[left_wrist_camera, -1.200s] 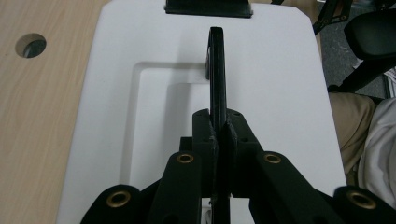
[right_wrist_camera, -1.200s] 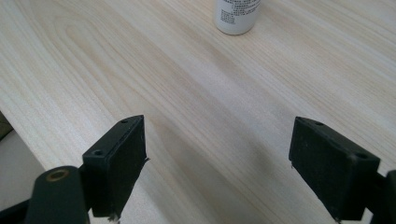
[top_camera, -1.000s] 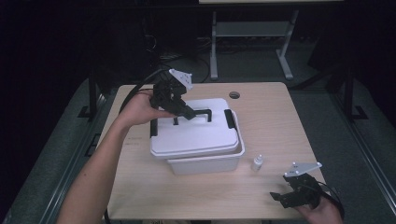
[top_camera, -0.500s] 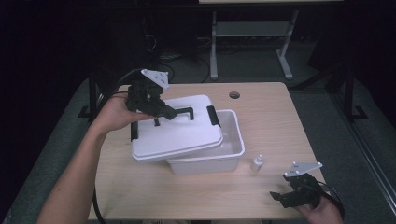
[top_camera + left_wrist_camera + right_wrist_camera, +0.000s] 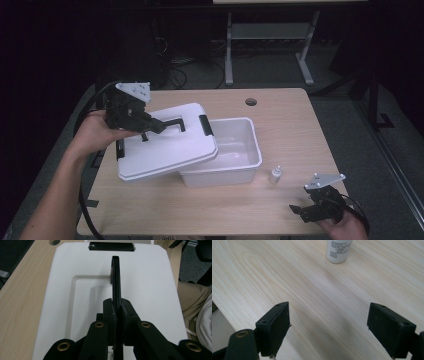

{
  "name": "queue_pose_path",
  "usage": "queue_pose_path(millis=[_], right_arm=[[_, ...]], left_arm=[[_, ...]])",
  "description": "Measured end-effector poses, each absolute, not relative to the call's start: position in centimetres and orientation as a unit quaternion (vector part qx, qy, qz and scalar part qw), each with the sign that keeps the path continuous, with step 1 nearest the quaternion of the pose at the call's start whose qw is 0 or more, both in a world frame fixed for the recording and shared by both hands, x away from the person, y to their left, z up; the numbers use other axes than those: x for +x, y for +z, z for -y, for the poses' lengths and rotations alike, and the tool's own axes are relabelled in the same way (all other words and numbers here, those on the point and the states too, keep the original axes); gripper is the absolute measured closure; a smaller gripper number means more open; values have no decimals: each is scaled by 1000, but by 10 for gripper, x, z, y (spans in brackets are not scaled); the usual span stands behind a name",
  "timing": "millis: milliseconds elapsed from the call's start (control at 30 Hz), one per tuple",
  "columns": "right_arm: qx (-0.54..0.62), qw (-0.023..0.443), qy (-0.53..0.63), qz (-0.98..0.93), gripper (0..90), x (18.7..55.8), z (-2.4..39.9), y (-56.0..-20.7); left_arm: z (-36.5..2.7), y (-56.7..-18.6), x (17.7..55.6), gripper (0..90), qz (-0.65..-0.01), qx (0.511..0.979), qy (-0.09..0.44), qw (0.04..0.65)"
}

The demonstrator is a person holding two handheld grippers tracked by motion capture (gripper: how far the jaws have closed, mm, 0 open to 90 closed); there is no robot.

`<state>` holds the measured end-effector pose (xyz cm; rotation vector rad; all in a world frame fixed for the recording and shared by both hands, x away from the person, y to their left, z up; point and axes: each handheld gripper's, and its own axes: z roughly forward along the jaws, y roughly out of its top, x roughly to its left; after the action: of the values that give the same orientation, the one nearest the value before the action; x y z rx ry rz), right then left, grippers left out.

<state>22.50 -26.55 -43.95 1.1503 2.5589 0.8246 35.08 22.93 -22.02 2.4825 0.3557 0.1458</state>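
R gripper [image 5: 300,210] sits nearest, at the table's [image 5: 280,125] front edge, well to the front-right of the white bin [image 5: 235,155]. Its jaws stand wide apart w/ nothing btwn them; in the right gripper view the two black pads [image 5: 274,326] frame bare wood, jaws low over the tabletop [image 5: 294,285].

Small white bottle [image 5: 274,175] stands upright just beside the bin's front-right corner, btwn bin and R gripper, apart from both. In the right gripper view the bottle's [image 5: 338,250] printed lower part shows ahead of the open jaws, clear of them.

Bin itself sits about mid-table, open on its right half, inside looks bare and white.

Lid [image 5: 165,145] is white w/ black latches at each end, tilted and slid off to the bin's left: right part overlaps the bin's left rim, left part hangs out past the bin over the table. Whether it touches the rim, can't tell.

L gripper [image 5: 147,131] is over the lid, left of the bin, jaws clamped tight on the lid's black handle [image 5: 172,122]. The left gripper view shows the handle [image 5: 116,277] as a thin upright black strip pinched btwn the two jaws, lid surface [image 5: 150,285] spread below, far latch [image 5: 111,246] at its top edge.

Farthest: round cable hole [image 5: 251,102] in the table behind the bin.
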Motion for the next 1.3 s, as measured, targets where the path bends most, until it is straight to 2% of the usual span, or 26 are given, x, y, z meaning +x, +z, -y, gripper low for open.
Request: queue_pose_path(millis=[933, 1300], right_arm=[[385, 125, 268, -874, 178, 223, 263, -436], [386, 128, 265, -875, 178, 223, 261, -435]], left_arm=[[-326, -242, 308, 841, -205, 920, 84, 324], [-350, -259, 300, 841, -227, 915, 84, 323]])
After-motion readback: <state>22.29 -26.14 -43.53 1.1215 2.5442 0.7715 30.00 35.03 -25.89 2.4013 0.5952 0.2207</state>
